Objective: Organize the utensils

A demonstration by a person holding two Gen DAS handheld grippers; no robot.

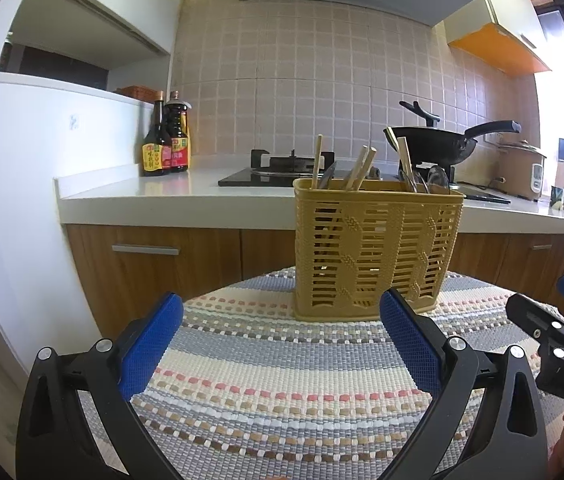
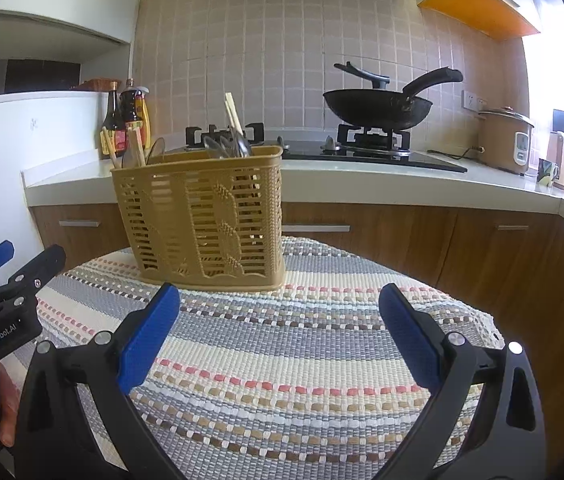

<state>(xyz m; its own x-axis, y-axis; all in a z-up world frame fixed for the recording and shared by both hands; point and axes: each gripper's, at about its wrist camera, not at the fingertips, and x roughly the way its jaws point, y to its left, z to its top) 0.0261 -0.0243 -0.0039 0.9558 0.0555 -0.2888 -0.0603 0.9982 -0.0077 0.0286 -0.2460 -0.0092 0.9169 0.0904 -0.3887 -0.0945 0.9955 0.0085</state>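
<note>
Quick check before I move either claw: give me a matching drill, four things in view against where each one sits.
Things:
1. utensil basket
2. wok
3. sauce bottles
4. rice cooker

Places:
A. on the right burner of the stove
B. on the striped woven mat
C. counter's far right, near the window
D. counter's left end, by the white wall

Pairs: 1-B, 2-A, 3-D, 4-C
</note>
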